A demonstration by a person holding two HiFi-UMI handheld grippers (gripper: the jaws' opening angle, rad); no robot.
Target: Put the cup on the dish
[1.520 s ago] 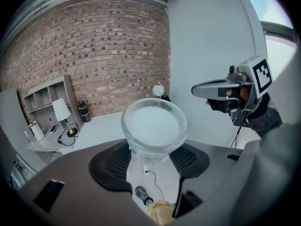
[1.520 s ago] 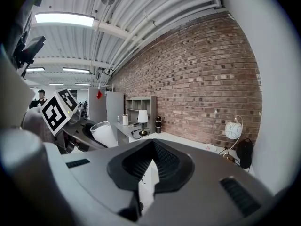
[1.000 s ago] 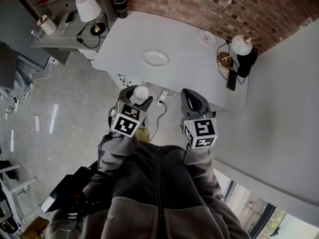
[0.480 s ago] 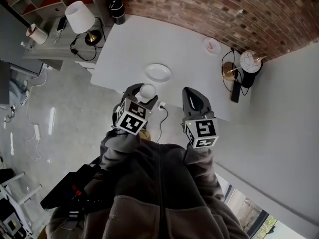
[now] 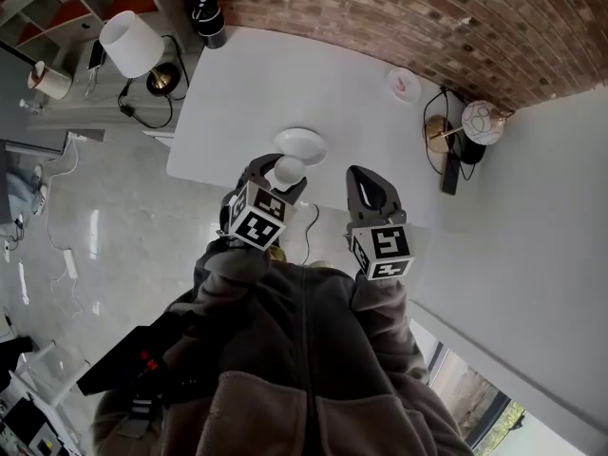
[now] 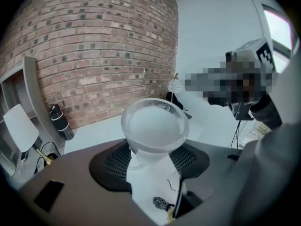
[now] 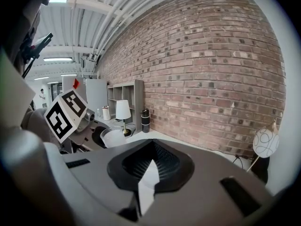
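1. Nearest the camera, the head view shows the person's grey fleece jacket (image 5: 304, 369), with both arms stretched forward over a glossy grey floor (image 5: 95, 226).
2. The right tool (image 7: 149, 173) has its jaws drawn together at the tips, with only a thin sliver of light below them and nothing between. It hangs over the near edge of the table (image 5: 285, 84), to the right of the left tool and apart from it.
3. The left tool (image 6: 153, 160) is closed on the cup (image 6: 155, 126). The black pads (image 6: 110, 166) press the cup's narrow lower part from both sides.
4. The cup is translucent white with a wide round rim. It stands upright in the jaws with its mouth open upward.
5. In the head view the cup is at the table's near edge, and its outline meets the near rim of the dish (image 5: 302, 142). Its height above the table cannot be told.
6. The dish is white, oval and shallow. It lies flat on the white table, near the front edge, with nothing on it.
7. Farther back on the right, a small saucer (image 5: 403, 84) lies near the table's far edge.
8. A black bottle (image 5: 207, 17) stands at the far left corner.
9. A globe lamp (image 5: 483, 122) stands past the table's right end.
10. A lamp with a white shade (image 5: 128, 44) stands on a grey unit to the left.
11. A brick wall (image 5: 380, 17) closes the scene behind the table.
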